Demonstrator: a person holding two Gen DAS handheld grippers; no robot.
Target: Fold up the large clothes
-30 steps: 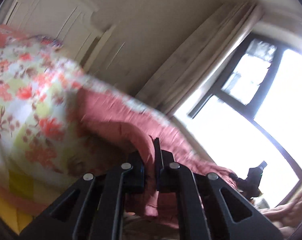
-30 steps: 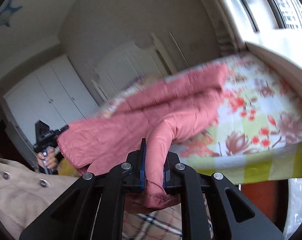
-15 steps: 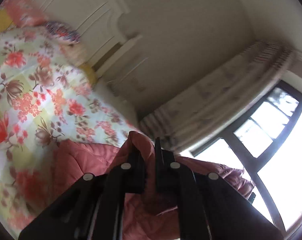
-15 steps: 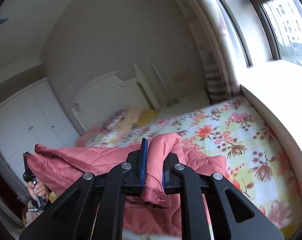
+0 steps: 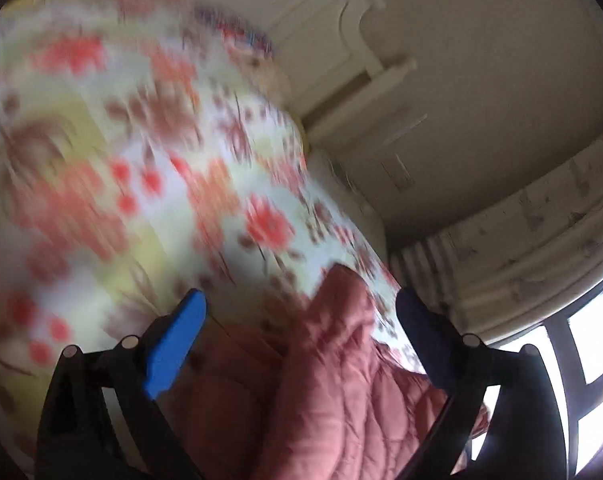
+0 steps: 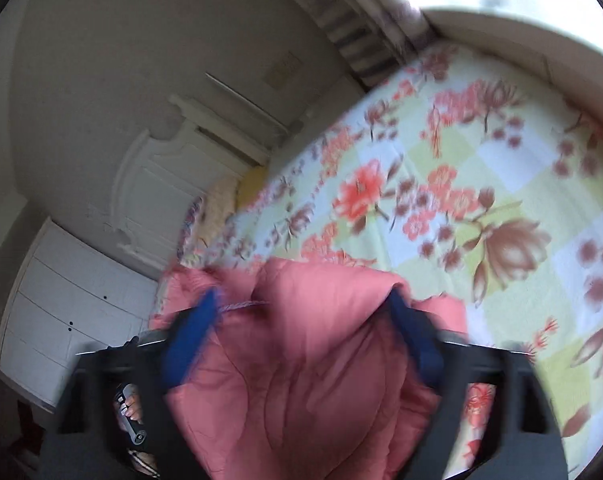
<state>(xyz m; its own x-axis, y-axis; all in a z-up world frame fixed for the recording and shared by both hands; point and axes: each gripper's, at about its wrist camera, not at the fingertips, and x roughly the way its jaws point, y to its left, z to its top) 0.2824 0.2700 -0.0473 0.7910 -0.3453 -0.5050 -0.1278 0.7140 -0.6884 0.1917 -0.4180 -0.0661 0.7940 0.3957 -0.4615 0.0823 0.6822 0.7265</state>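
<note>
Pink quilted jacket [image 6: 309, 360] lies on the flowered bed cover [image 6: 481, 152], near the foot edge of the bed. The left gripper [image 5: 297, 320] and the right gripper [image 6: 301, 320] have just been opening; the jacket sits between the spread jaws, released. The laying-down step seems finished; next, both grippers should take new edges for a fold.

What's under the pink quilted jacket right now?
The pink quilted jacket lies on the floral bedsheet, which shows beyond it and to its right. What the sheet looks like directly beneath the jacket is covered, so nothing there can be checked.
</note>
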